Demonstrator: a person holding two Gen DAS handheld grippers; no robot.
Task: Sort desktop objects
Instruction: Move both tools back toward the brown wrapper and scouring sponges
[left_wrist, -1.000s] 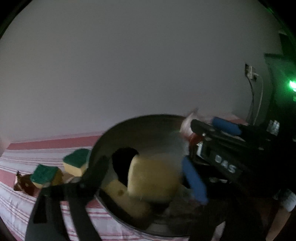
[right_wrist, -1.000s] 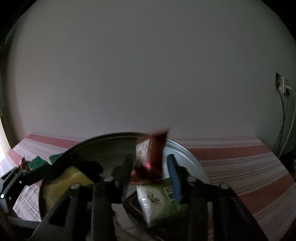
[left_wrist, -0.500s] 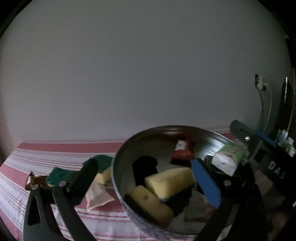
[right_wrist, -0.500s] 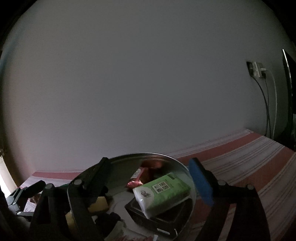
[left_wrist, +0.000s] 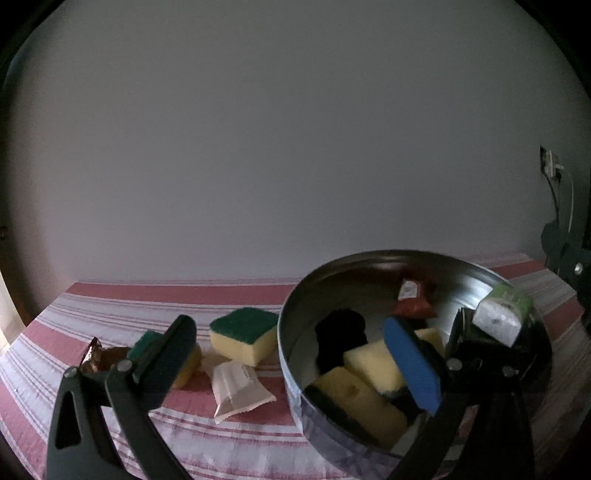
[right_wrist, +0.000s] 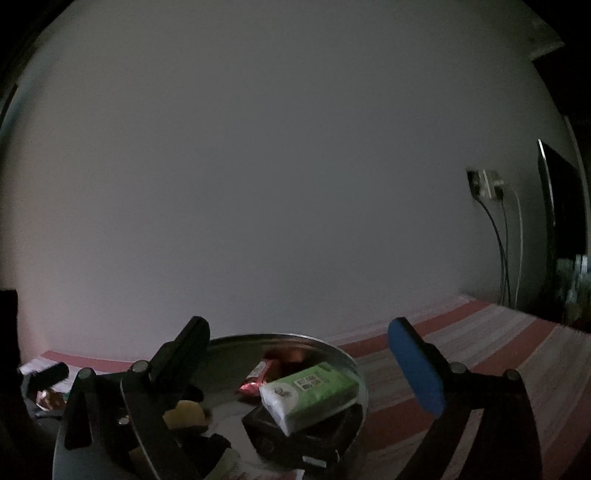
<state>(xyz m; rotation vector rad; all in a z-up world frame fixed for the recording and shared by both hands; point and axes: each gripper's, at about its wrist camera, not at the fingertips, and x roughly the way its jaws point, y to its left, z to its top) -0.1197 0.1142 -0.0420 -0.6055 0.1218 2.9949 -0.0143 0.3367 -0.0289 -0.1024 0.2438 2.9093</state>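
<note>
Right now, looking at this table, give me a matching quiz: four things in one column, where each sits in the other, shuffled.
1. green tissue pack
2. white sachet
3. brown wrapper
4. red packet

A. cloth, far left
B. tin, leaning on its right rim
C. cloth, just left of the tin
D. tin, far side

Pairs: 1-B, 2-C, 3-A, 4-D

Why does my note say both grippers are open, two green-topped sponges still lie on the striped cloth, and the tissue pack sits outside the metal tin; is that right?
Not quite: the tissue pack sits inside the metal tin, as the right wrist view shows. The rest stands.
</note>
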